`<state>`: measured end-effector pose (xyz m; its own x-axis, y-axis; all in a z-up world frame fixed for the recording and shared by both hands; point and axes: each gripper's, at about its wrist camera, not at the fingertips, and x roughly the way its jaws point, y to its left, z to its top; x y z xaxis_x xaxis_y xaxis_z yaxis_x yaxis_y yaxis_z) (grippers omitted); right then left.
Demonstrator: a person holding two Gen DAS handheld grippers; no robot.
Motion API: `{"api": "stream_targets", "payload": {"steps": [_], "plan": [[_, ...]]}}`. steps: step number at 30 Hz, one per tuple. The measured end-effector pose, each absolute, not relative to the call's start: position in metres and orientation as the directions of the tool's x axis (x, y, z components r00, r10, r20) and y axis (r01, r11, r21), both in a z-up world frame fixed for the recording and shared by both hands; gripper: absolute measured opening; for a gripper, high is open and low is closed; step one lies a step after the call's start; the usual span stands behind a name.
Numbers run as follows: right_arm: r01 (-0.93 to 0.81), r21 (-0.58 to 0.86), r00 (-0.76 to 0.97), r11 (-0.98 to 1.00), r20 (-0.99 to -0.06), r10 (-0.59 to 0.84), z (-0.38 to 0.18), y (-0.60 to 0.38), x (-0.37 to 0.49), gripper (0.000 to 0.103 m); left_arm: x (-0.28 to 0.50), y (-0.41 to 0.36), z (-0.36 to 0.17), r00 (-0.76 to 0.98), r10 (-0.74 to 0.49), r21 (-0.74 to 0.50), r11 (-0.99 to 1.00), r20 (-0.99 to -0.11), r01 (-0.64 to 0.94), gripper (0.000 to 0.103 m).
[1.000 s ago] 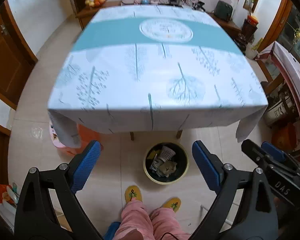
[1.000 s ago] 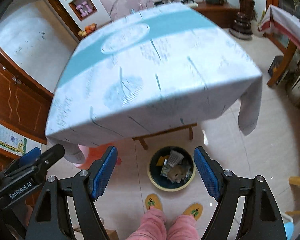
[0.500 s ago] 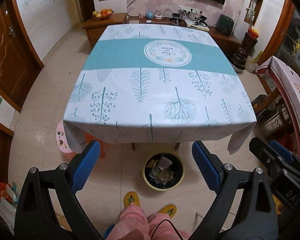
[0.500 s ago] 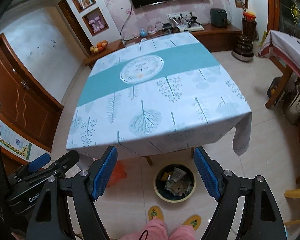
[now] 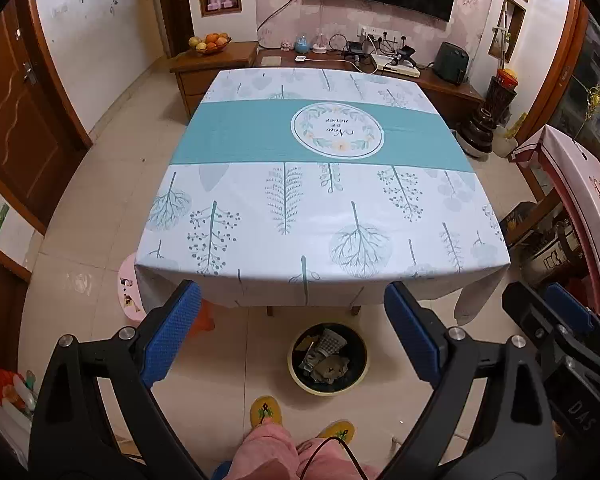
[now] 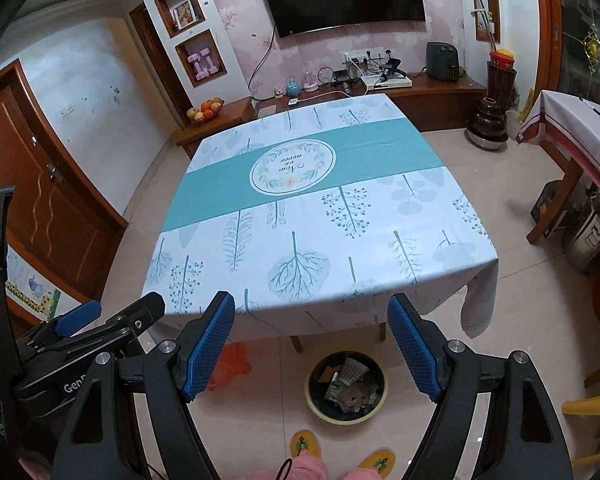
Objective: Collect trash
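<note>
A round yellow-rimmed bin (image 5: 300, 376) stands on the floor under the table's near edge, with crumpled paper and wrappers (image 5: 327, 356) inside. It also shows in the right wrist view (image 6: 320, 410). My left gripper (image 5: 292, 332) is open and empty, held high above the floor in front of the table. My right gripper (image 6: 311, 352) is open and empty, to the right of the left one. The table (image 5: 320, 200) has a white and teal leaf-print cloth, and I see nothing lying on it.
A pink stool (image 5: 126, 292) and something orange (image 5: 204, 320) sit under the table's left corner. The person's pink trousers and yellow slippers (image 5: 265, 410) are below me. A wooden sideboard (image 5: 220, 60), a second table (image 6: 572, 136) and a yellow chair (image 6: 592, 412) ring the room.
Both grippers have risen and pulled back from the table. The table and bin now look smaller and farther, and more of the room and far wall shows. Both grippers stayed open.
</note>
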<state>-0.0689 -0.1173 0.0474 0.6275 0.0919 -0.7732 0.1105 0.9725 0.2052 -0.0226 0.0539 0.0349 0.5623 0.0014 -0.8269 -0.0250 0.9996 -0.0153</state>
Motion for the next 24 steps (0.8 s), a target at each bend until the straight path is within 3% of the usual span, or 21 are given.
{"api": "stream_targets", "payload": {"steps": [24], "plan": [[0.118, 0.197, 0.631, 0.973, -0.771, 0.08, 0.0441, -0.1184, -0.0649, 0.08, -0.0222, 0.0464, 0.0399, 0.57, 0.005, 0.002, 1.0, -0.821, -0.006, 0.092]]}}
